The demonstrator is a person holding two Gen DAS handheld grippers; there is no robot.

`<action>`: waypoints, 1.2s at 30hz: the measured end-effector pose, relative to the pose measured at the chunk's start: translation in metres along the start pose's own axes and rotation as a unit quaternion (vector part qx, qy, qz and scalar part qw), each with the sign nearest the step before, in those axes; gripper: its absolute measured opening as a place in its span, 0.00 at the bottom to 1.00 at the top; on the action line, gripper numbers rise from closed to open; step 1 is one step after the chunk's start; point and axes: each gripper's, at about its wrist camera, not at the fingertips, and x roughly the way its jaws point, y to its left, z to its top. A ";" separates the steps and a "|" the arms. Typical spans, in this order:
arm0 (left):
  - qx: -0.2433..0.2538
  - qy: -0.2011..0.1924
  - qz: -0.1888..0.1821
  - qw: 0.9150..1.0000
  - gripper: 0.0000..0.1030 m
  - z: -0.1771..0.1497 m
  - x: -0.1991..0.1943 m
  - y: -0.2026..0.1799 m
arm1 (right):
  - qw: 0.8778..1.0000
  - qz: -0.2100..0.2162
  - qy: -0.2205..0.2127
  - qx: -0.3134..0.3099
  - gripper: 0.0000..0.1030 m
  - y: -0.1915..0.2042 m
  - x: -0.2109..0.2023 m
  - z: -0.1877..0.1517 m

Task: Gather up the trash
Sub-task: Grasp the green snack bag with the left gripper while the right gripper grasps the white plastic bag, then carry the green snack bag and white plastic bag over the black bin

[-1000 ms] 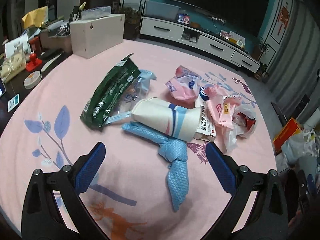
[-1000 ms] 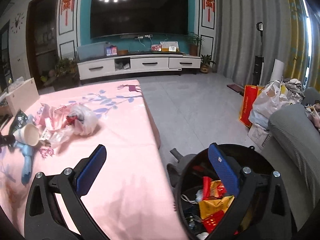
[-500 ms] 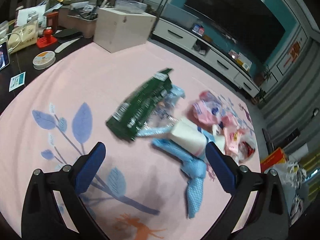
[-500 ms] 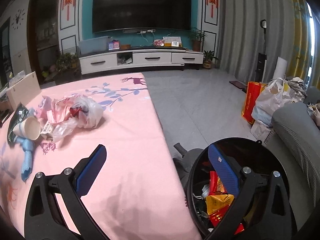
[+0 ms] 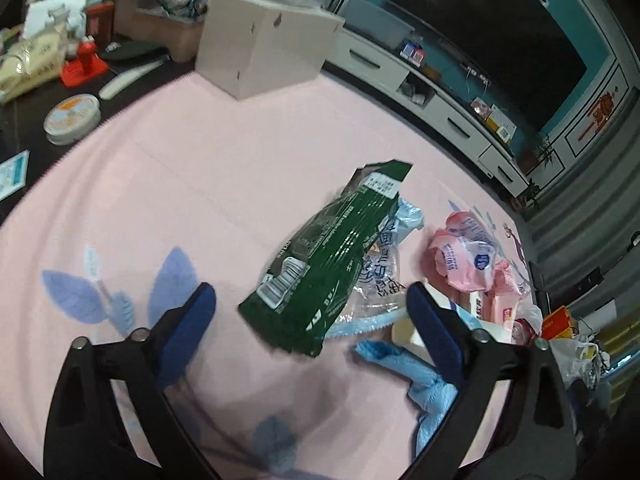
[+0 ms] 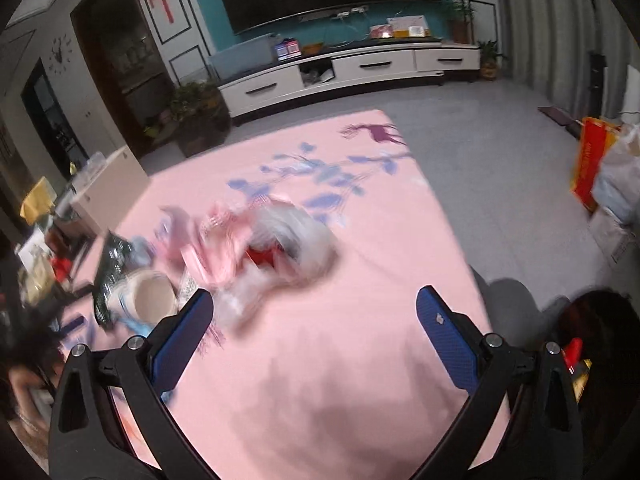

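we see the left gripper [image 5: 308, 312] above the pink tablecloth [image 5: 192, 184], its blue-padded jaws wide apart and closing, the lower end of a green snack wrapper [image 5: 332, 256] lying between them with neither pad touching it. a clear printed wrapper [image 5: 380, 276] lies under the green one's right edge, and a blue cloth [image 5: 428, 384] sits just beside and partly behind the right finger. further right lie pink packets [image 5: 464, 260]. a cardboard box [image 5: 260, 52] stands at the cloth's far edge. we see the right gripper [image 6: 312, 320] over bare cloth, jaws spread and empty. beyond it, blurred, lies a white plastic bag [image 6: 296, 236] with red inside, touching the pink packets, and a paper cup [image 6: 150, 296] on its side near the left finger. a dark trash bin [image 6: 600, 344] shows at the lower right edge.
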 end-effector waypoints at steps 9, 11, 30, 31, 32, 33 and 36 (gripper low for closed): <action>-0.012 0.009 -0.015 1.000 0.52 0.012 0.031 0.005 | 0.996 -0.007 0.089 0.023 0.88 0.010 0.090 0.029; -0.005 0.007 -0.012 1.000 0.45 0.011 0.034 0.003 | 0.995 -0.016 0.097 0.012 0.79 0.013 0.099 0.025; 0.005 -0.064 -0.045 0.997 0.22 -0.014 -0.050 -0.030 | 1.000 -0.003 0.022 -0.018 0.38 -0.012 -0.008 -0.030; 0.002 -0.062 -0.053 0.997 0.22 -0.018 -0.054 -0.031 | 1.000 0.000 0.015 -0.019 0.38 -0.013 -0.016 -0.037; 0.000 -0.063 -0.060 0.996 0.22 -0.023 -0.057 -0.034 | 1.000 0.001 0.011 -0.019 0.38 -0.015 -0.023 -0.044; 0.001 -0.062 -0.064 0.996 0.22 -0.028 -0.061 -0.038 | 1.000 0.004 0.007 -0.017 0.38 -0.017 -0.029 -0.051; 0.024 -0.067 -0.079 0.994 0.22 -0.037 -0.072 -0.056 | 1.000 0.020 -0.002 -0.013 0.38 -0.024 -0.039 -0.065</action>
